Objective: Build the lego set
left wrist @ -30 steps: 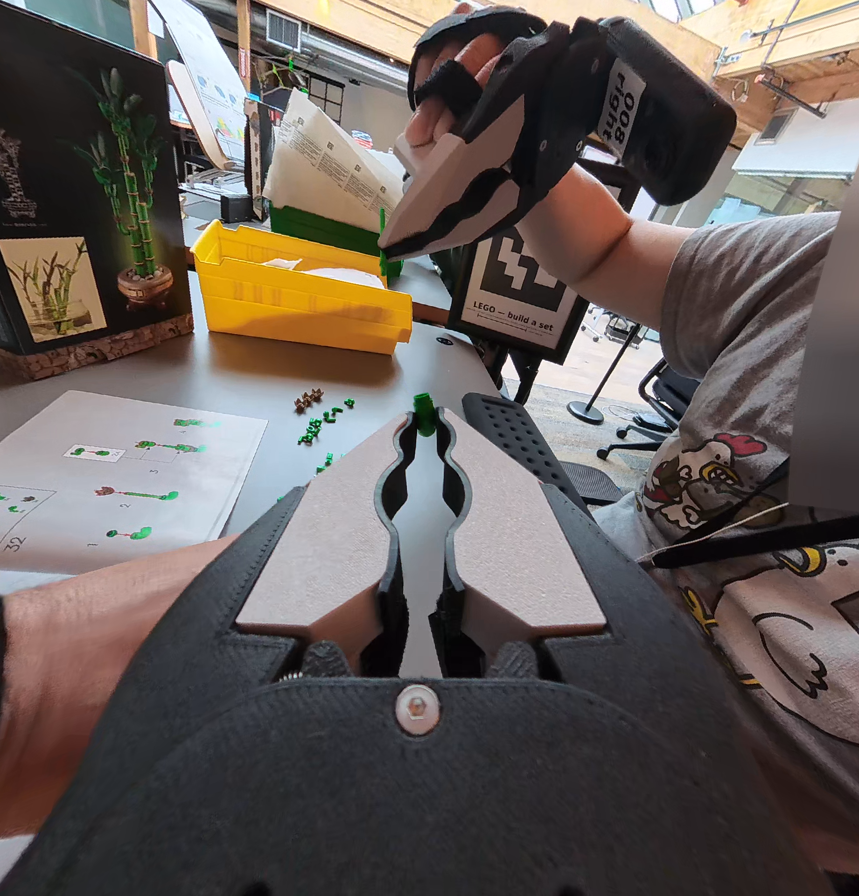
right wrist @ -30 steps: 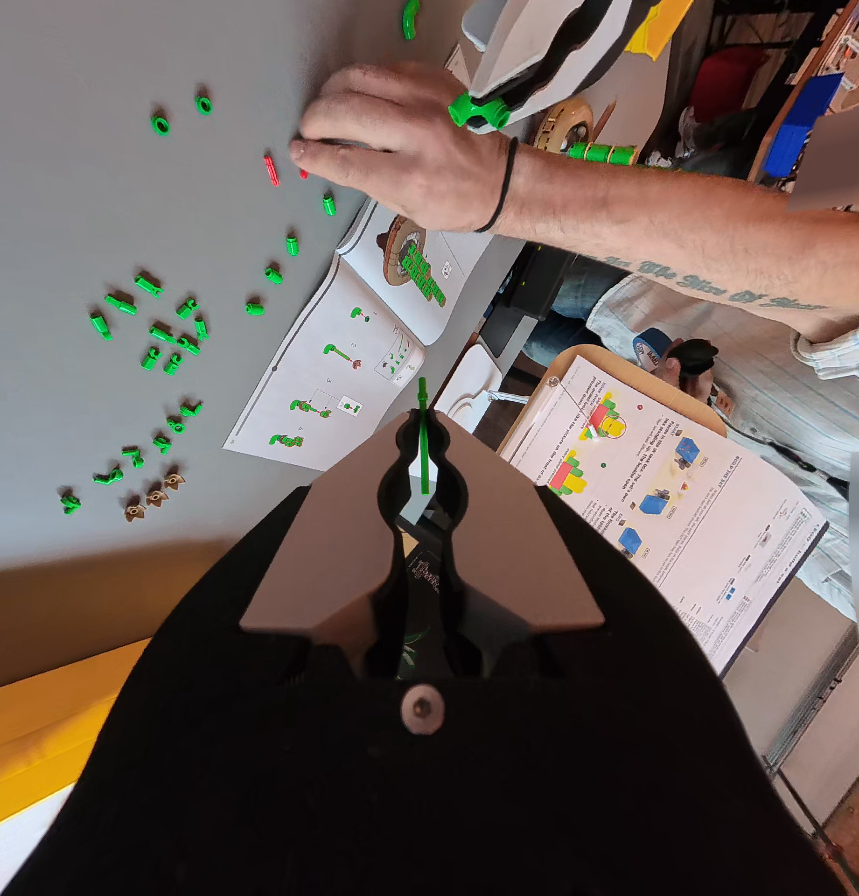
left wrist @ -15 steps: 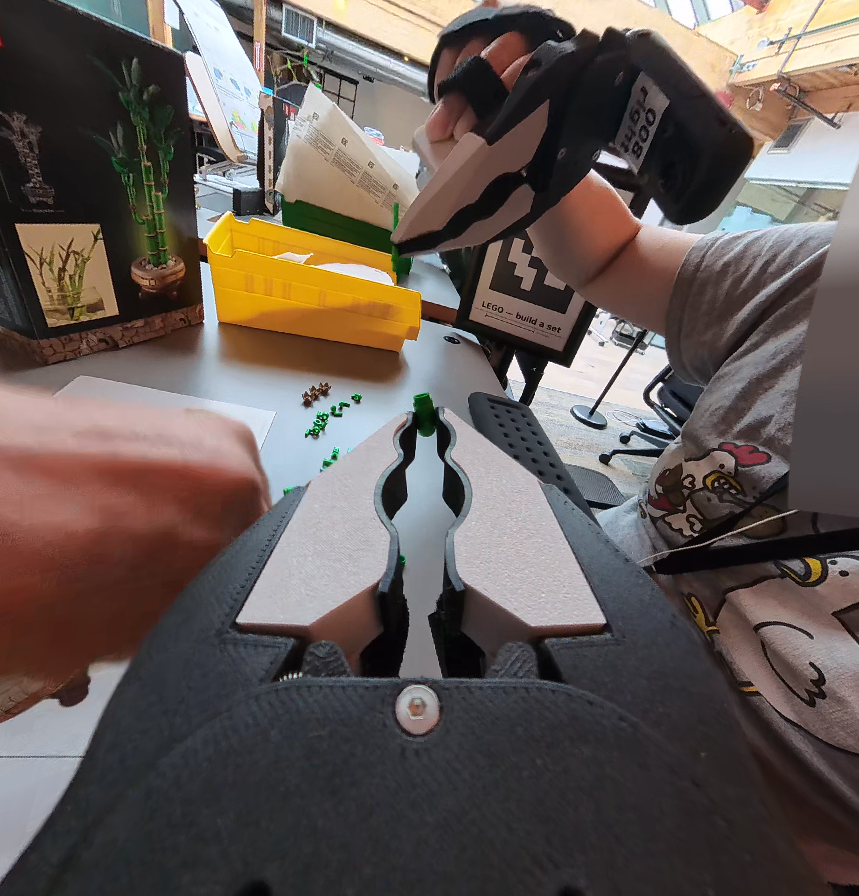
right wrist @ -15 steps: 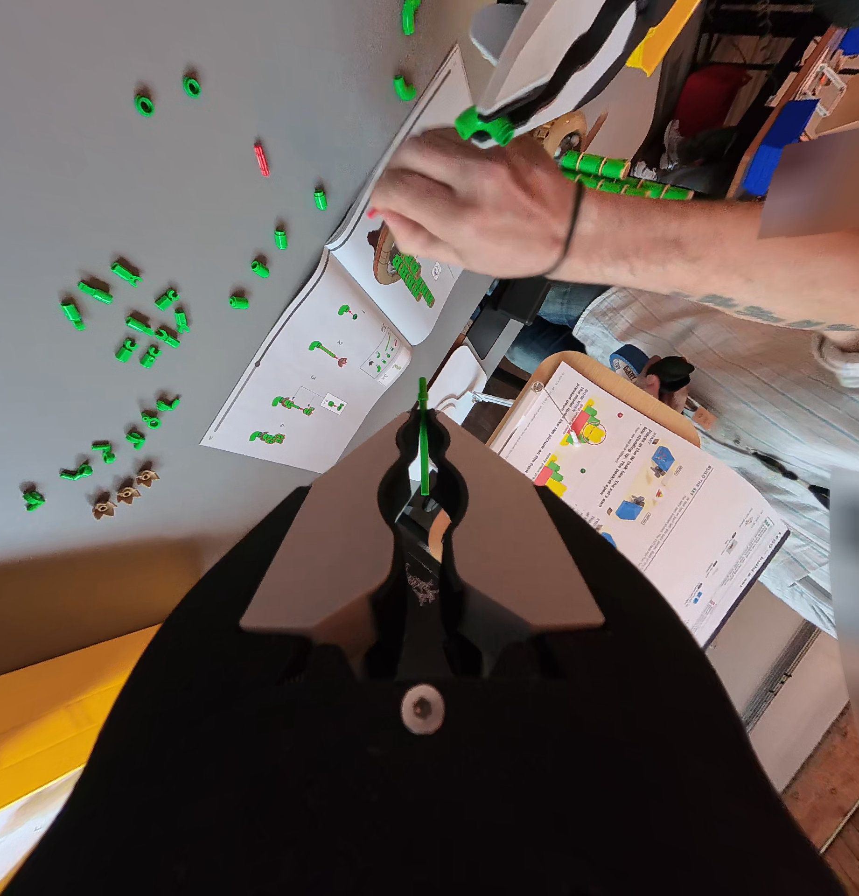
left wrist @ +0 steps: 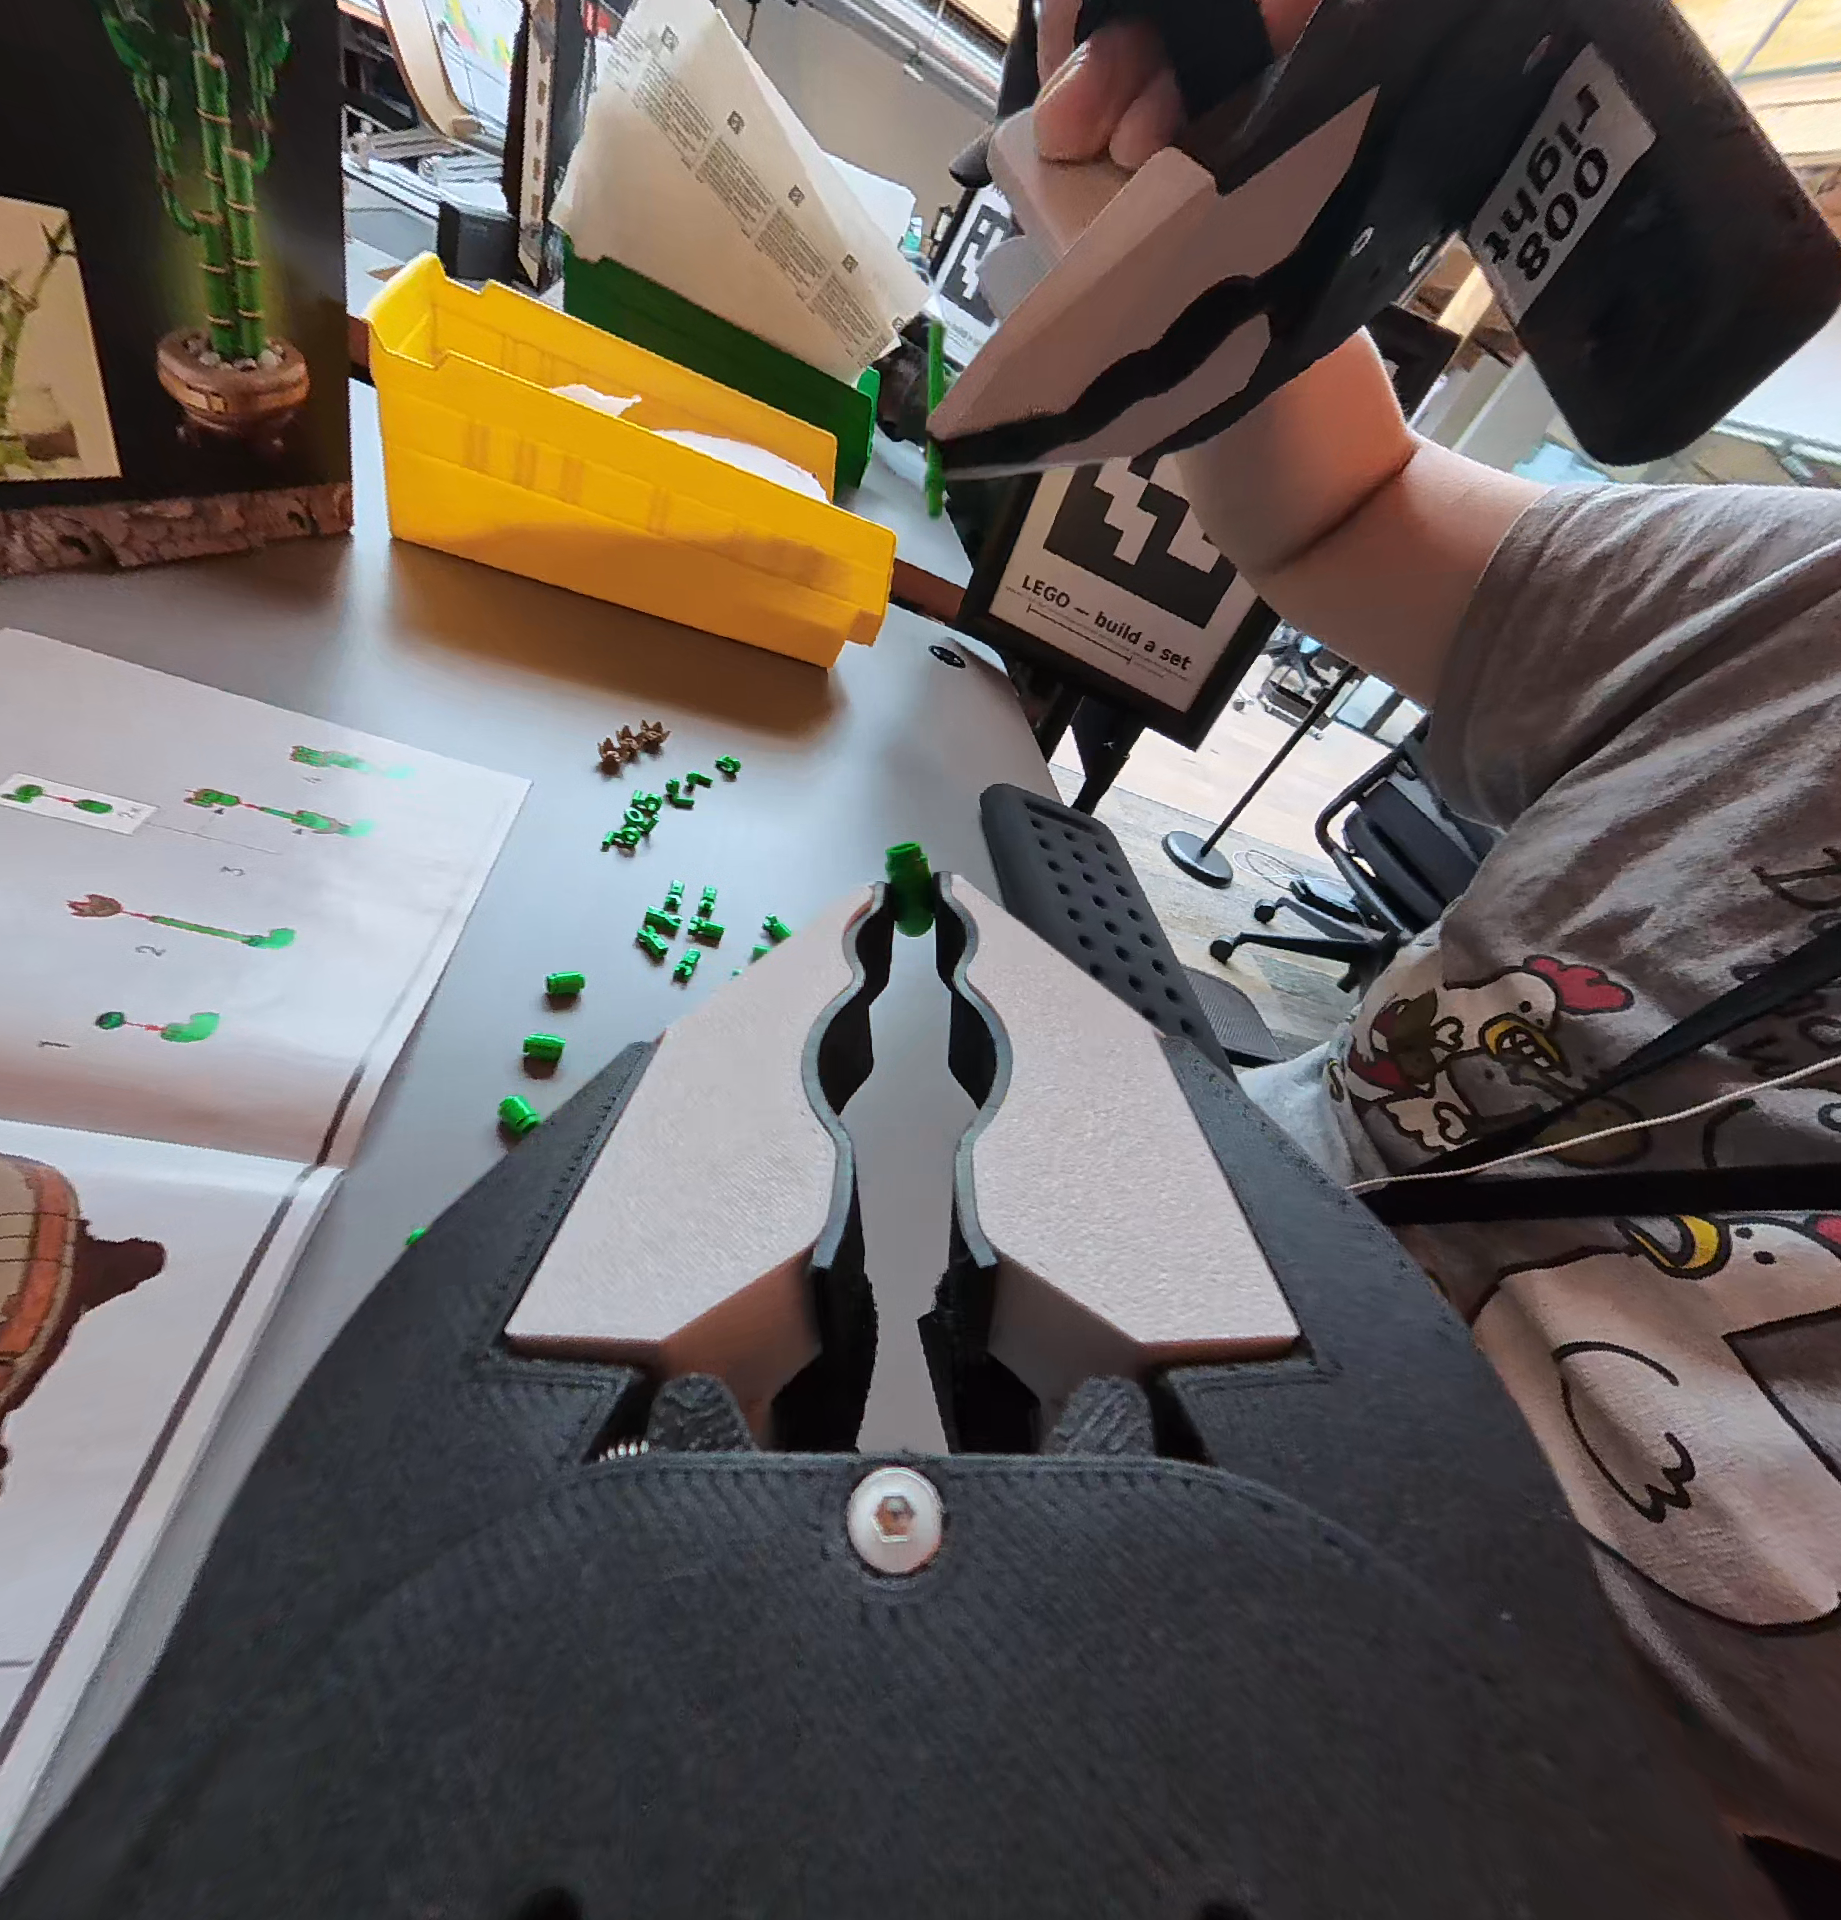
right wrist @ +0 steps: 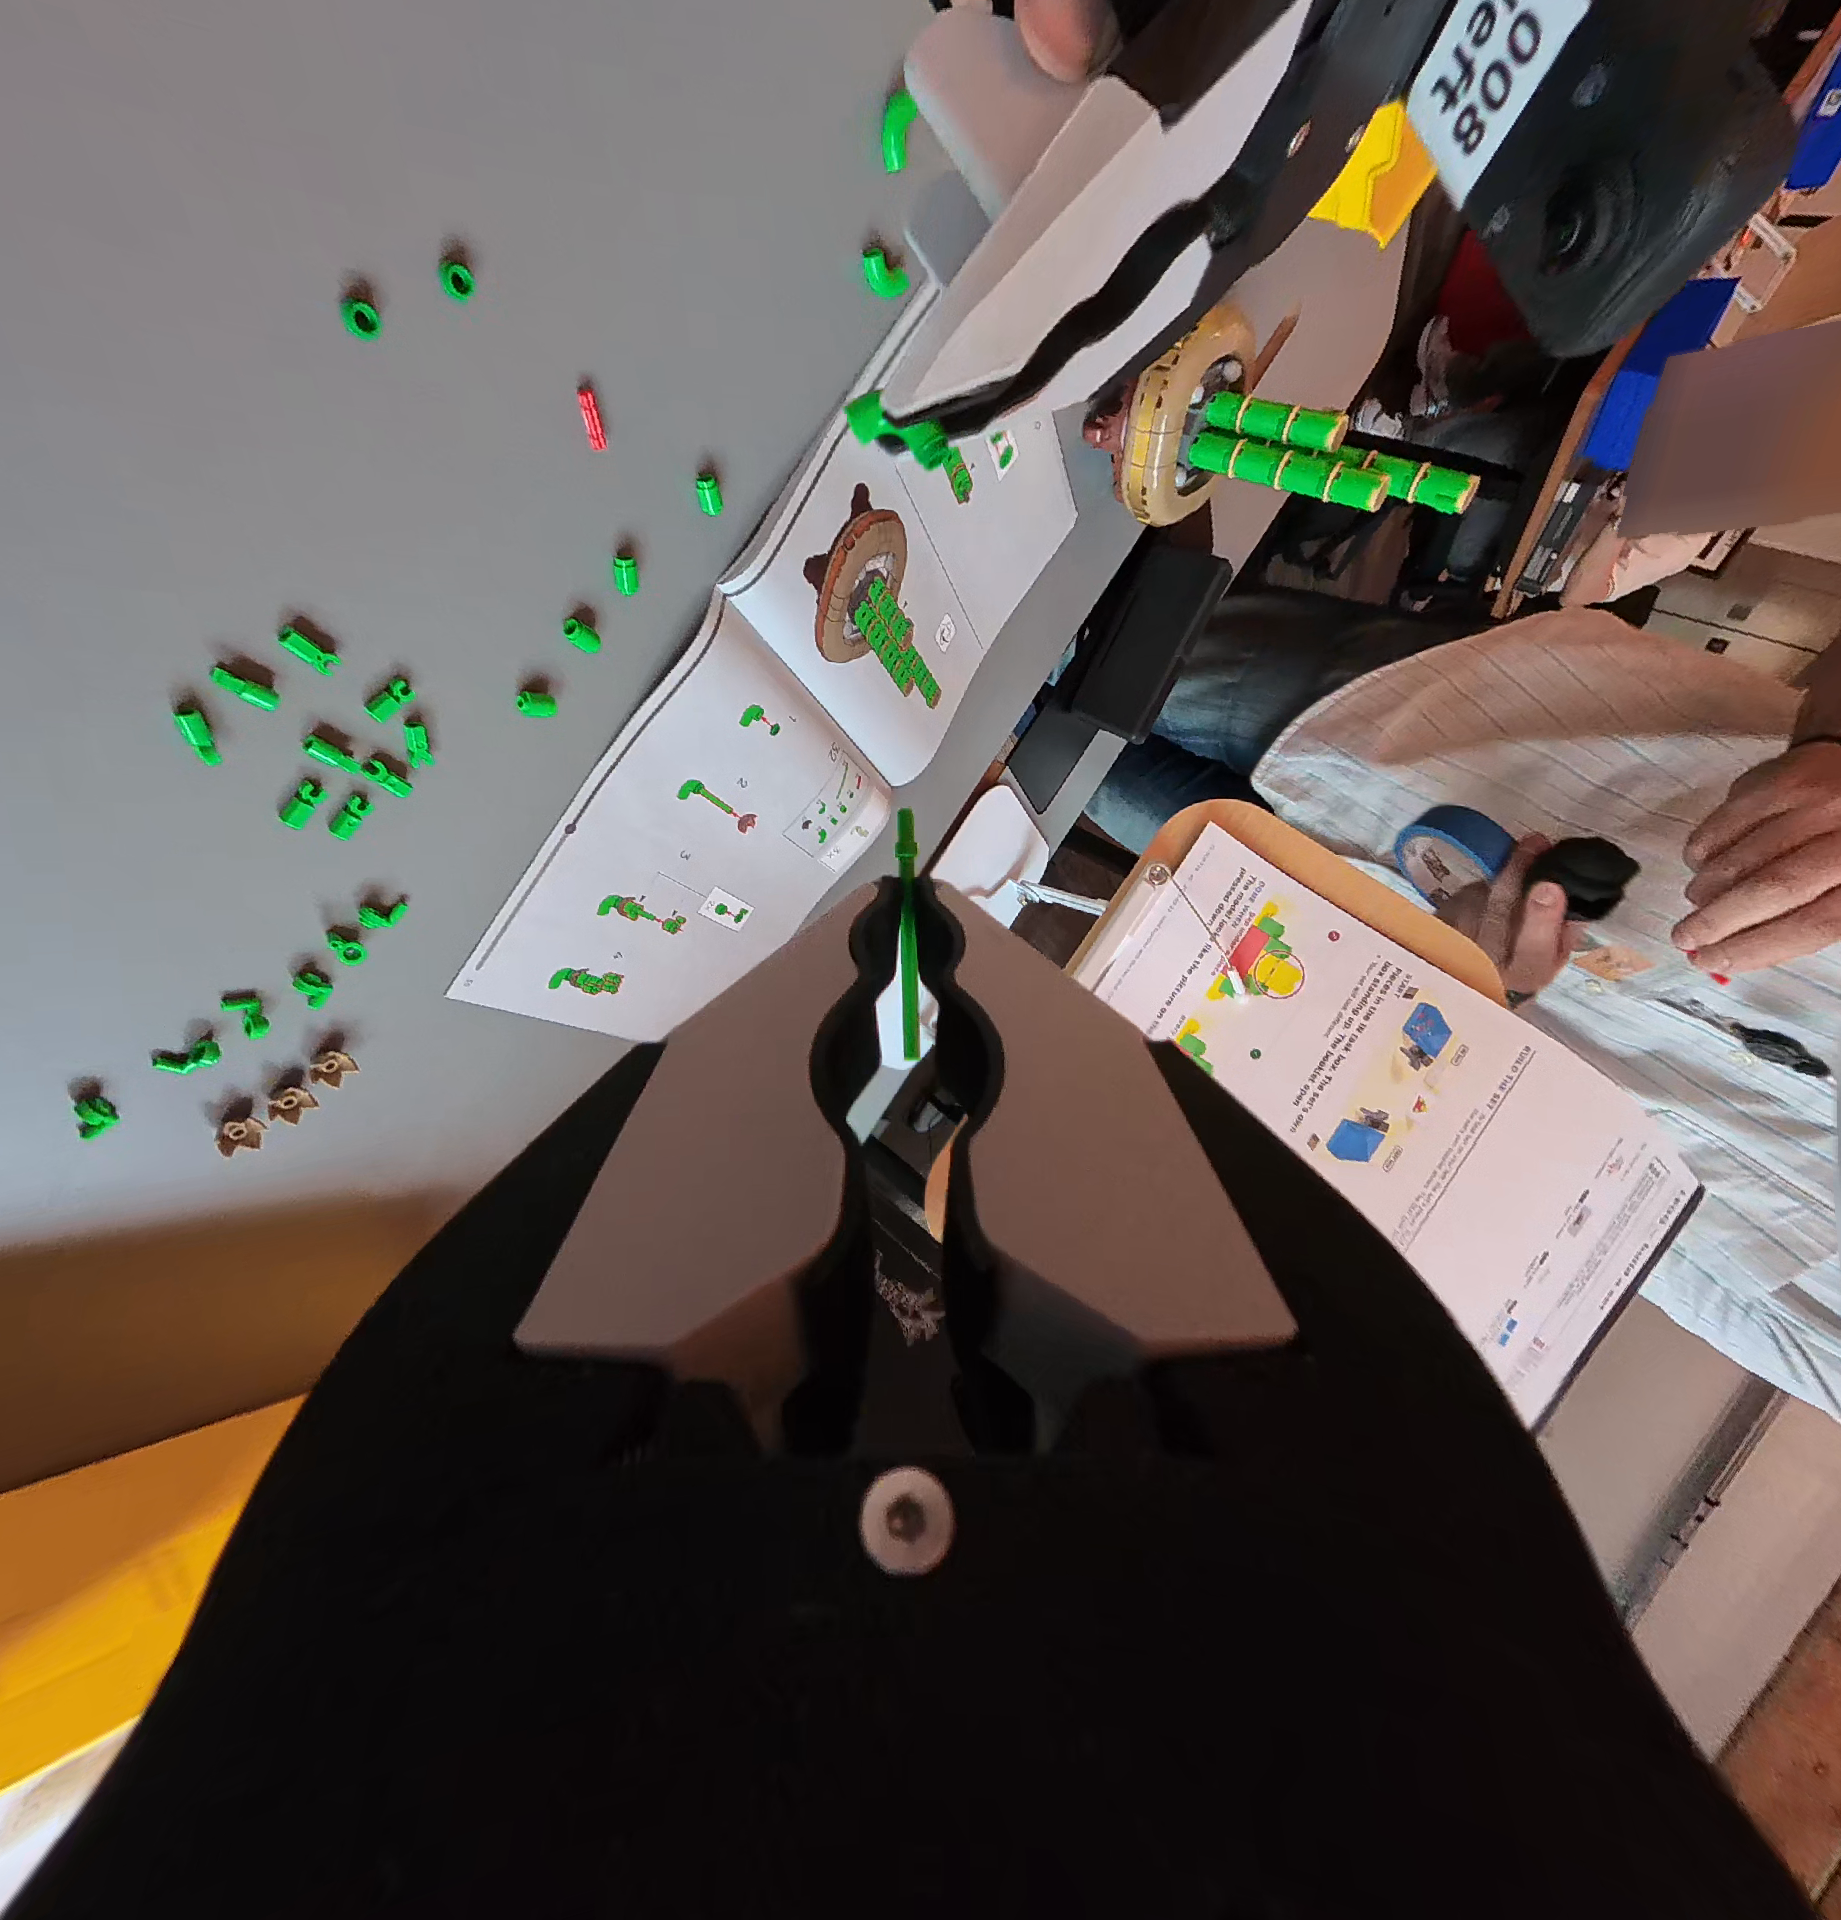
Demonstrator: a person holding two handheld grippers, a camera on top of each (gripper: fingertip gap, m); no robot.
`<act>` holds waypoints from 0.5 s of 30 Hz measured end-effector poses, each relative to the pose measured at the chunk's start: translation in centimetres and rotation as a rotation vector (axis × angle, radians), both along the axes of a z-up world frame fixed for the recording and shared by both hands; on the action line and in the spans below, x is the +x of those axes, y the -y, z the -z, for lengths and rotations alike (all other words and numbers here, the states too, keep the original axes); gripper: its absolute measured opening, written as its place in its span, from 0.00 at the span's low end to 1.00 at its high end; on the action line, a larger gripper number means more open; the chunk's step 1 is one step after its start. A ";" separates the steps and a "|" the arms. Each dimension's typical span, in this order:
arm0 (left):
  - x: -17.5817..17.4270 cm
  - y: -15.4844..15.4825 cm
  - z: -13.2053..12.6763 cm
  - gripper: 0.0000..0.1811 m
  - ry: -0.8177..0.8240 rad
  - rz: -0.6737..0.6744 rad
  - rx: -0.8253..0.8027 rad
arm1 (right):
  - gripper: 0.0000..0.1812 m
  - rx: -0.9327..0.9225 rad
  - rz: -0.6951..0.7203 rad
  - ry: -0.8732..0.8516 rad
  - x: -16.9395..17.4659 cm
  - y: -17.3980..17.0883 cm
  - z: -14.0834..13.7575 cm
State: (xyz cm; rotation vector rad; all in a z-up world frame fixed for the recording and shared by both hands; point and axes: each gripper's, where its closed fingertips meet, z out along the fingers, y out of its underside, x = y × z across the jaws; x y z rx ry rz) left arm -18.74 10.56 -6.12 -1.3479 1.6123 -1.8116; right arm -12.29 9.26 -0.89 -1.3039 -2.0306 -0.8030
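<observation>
Both tongs pinch green bits.
Left gripper (left wrist: 908, 902) squeezes a round stubby piece (left wrist: 908, 896); right gripper (right wrist: 908, 896) clamps a thin stick (right wrist: 908, 935) above the smooth grey table (right wrist: 220, 156).

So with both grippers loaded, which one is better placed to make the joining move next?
Probably the right gripper. It pinches the thin green rod and is raised above the table, free to aim downward. The left gripper sits low, holding the small green connector with its open end up, a steady target.
</observation>
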 end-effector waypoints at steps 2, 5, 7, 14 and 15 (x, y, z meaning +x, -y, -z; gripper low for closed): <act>0.2 0.5 -0.2 0.03 0.005 0.021 -0.022 | 0.01 -0.014 -0.004 -0.016 -0.2 0.1 0.4; 0.6 1.5 -0.5 0.03 0.006 0.062 -0.072 | 0.01 -0.044 -0.014 -0.054 -0.7 0.3 0.8; 0.8 1.9 -0.6 0.03 0.008 0.074 -0.082 | 0.01 -0.063 -0.020 -0.080 -1.1 0.3 0.9; 0.9 2.5 -0.8 0.03 0.008 0.095 -0.082 | 0.01 -0.105 -0.028 -0.136 -1.7 0.5 1.1; 0.7 2.3 -0.7 0.03 0.003 0.090 -0.073 | 0.01 -0.102 -0.026 -0.138 -1.7 0.4 1.0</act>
